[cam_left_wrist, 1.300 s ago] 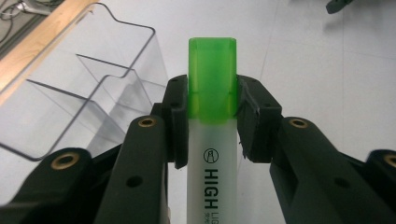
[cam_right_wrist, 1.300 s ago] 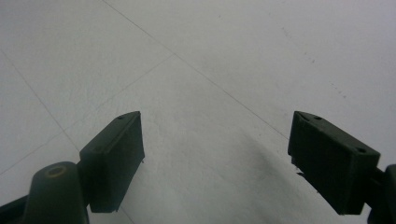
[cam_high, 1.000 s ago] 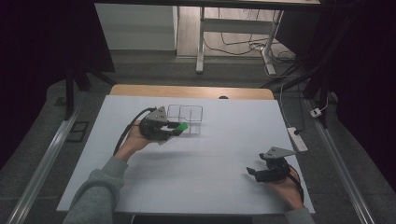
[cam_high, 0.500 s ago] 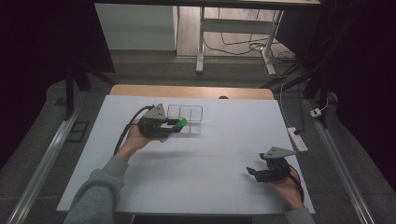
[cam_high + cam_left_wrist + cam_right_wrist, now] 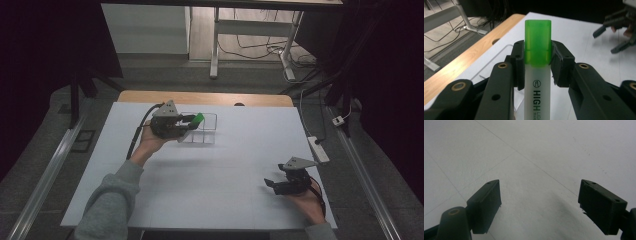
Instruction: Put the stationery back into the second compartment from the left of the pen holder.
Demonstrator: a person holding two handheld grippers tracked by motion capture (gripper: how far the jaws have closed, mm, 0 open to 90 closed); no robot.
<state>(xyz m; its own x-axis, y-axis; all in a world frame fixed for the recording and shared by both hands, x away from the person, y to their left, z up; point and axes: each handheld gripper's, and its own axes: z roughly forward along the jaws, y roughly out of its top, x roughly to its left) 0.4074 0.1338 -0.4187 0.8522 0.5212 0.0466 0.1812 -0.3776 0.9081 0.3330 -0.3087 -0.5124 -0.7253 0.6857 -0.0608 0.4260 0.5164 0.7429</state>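
The left gripper (image 5: 537, 65) is clamped on a green-capped highlighter (image 5: 537, 50), its pads pressing both sides just below the cap, which juts out past the fingertips. In the high view this gripper (image 5: 187, 121) holds the highlighter (image 5: 198, 119) over a clear plastic compartment tray (image 5: 207, 136) just beyond its jaws. The right gripper (image 5: 272, 184) rests well apart on the white table (image 5: 230, 165), jaws spread wide with nothing between them.

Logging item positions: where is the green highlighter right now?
In the high view, the highlighter is clamped in the left gripper, over the clear tray at the table's far left.
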